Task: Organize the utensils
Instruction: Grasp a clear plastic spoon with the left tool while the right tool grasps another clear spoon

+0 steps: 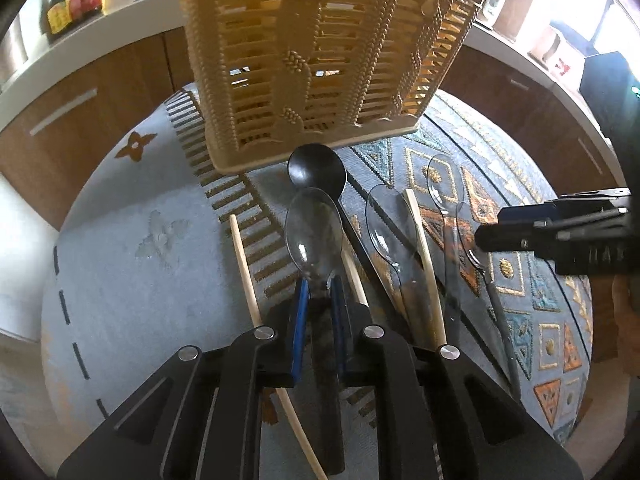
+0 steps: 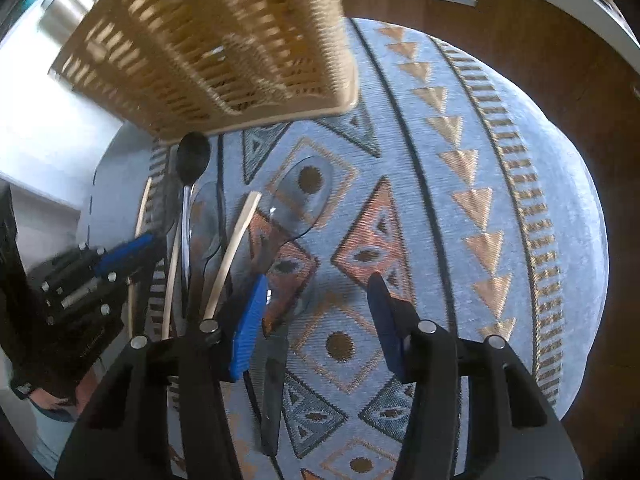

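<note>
Gripping a clear spoon by its neck, the left hand-held gripper is nearly closed; the right hand-held gripper stands wide and empty. The smooth plastic may slip or twist before reaching the basket.

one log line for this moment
left claw: shut on clear spoon | right claw: open, above cloth | basket: holds no utensils

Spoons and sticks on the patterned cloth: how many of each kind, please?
Clear plastic spoons: 4 (one in the left claw)
Black round spoon: 1
Pale wooden chopsticks: 3
Total: 8
</note>
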A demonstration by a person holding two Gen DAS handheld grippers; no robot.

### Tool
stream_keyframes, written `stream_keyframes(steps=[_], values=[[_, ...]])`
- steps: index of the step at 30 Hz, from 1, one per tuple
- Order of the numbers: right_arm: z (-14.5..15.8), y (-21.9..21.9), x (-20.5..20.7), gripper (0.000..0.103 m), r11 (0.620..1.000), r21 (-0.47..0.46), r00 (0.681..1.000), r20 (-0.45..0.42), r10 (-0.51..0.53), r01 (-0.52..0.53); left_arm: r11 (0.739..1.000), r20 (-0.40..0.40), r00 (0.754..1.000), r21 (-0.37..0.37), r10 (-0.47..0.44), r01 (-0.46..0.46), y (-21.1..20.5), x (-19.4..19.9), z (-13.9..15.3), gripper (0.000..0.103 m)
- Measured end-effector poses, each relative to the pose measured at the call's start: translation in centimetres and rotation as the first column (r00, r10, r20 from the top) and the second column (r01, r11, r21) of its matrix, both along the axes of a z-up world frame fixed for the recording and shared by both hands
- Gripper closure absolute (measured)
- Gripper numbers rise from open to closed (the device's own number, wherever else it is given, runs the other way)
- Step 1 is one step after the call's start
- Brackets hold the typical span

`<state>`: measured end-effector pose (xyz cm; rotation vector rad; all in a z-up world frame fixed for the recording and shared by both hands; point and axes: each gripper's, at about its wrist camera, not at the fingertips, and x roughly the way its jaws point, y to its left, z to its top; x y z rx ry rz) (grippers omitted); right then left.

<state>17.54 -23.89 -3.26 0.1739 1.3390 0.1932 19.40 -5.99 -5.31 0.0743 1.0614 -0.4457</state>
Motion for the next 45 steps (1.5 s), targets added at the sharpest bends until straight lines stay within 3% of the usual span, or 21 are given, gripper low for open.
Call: stream_keyframes(steps=[7, 10, 13, 15, 17, 22, 31, 37, 41, 45], values=[[-0.4, 2.0, 0.2, 0.055, 0.998, -0.011, 0.997, -0.038, 0.061, -0.062, 0.996, -0.017, 0.998, -0.064, 0.065, -0.066, 2.6, -0.7, 0.1, 0.093], [-0.4, 3.1, 0.5, 0.055, 0.995, -0.062, 0.997, -0.015, 0.079, -0.08, 0.988, -0.05, 0.994, -0.113, 0.099, -0.104, 3.9, -1.0, 0.4, 0.093], [-0.3, 3.9, 0.6, 0.07, 0.989, -0.103, 0.994, 0.002, 0.105, -0.104, 0.985, -0.07, 0.993, -0.137, 0.097, -0.106, 4.6, -1.5, 0.1, 0.093], [-0.2, 4.2, 0.5, 0.072, 0.987, -0.112, 0.993, -0.001, 0.118, -0.117, 0.987, -0.076, 0.995, -0.14, 0.07, -0.08, 4.3, -1.6, -0.2, 0.093], [-0.2, 4.1, 0.1, 0.072, 0.982, -0.144, 0.993, -0.001, 0.122, -0.12, 0.989, -0.069, 0.995, -0.13, 0.067, -0.076, 3.8, -1.6, -0.3, 0.091], [-0.6, 3.3, -0.6, 0.072, 0.988, -0.112, 0.994, -0.02, 0.107, -0.109, 0.996, -0.033, 0.998, -0.07, 0.054, -0.056, 2.1, -1.0, 0.1, 0.073], [-0.5, 2.8, -0.1, 0.072, 0.982, -0.129, 0.99, -0.031, 0.135, -0.138, 0.997, -0.004, 1.0, 0.071, 0.001, -0.001, 0.2, 1.1, 0.6, 0.07], [-0.3, 5.3, -0.1, 0.073, 0.972, -0.175, 0.987, -0.016, 0.159, -0.159, 0.978, 0.022, 0.998, 0.201, -0.054, 0.049, -1.8, 1.0, 0.7, 0.071], [-0.1, 5.7, -1.7, 0.074, 0.975, -0.158, 0.987, 0.008, 0.158, -0.155, 0.982, 0.032, 0.998, 0.187, -0.047, 0.04, -2.1, 1.0, 0.9, 0.073], [1.8, 5.0, -3.3, 0.074, 0.982, -0.112, 0.982, 0.094, 0.166, -0.155, 0.996, 0.095, 0.994, 0.085, -0.044, 0.036, -0.5, -0.7, 2.3, 0.073]])
